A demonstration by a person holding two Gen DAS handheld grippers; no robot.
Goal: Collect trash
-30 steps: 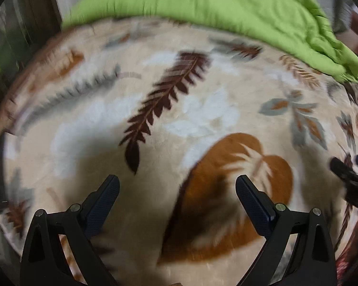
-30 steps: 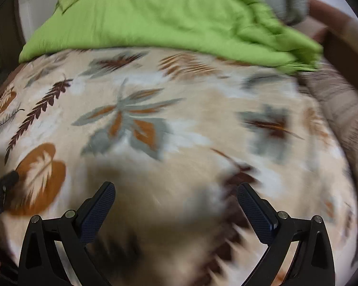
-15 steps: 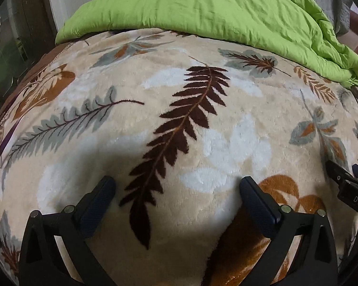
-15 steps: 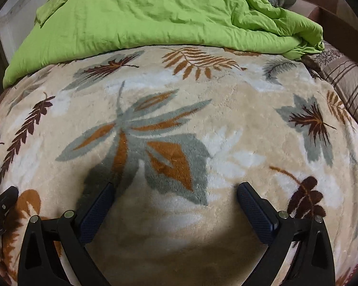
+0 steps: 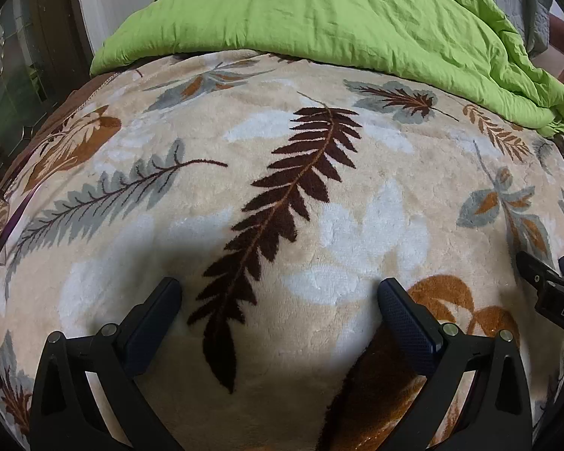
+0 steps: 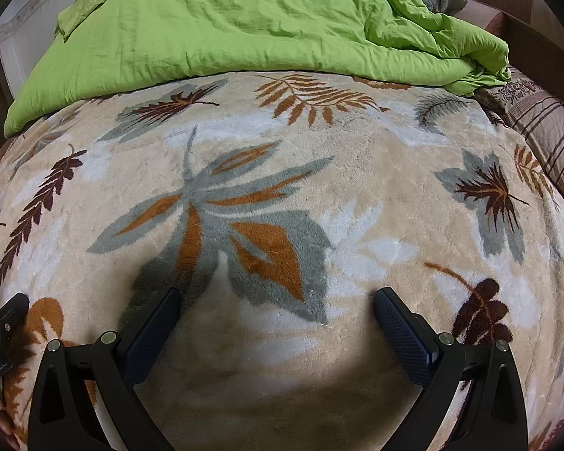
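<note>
Over beige plush leaf-patterned blanket (image 5: 357, 188), hovering: left gripper (image 5: 278, 300), right gripper (image 6: 276, 308), both spread apart, holding nothing. No trash showing; crumpled green duvet (image 6: 244, 26) lying beyond, perhaps hiding some.

Open blanket (image 5: 319, 225); duvet (image 5: 338, 11) beyond.

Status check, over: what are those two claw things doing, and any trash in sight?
Left gripper and right gripper: jaws open, empty, over leaf-print blanket. No trash visible. Green duvet bunched beyond, may hide some.

No trash shows — only leaf-print blanket (image 5: 282, 195).
</note>
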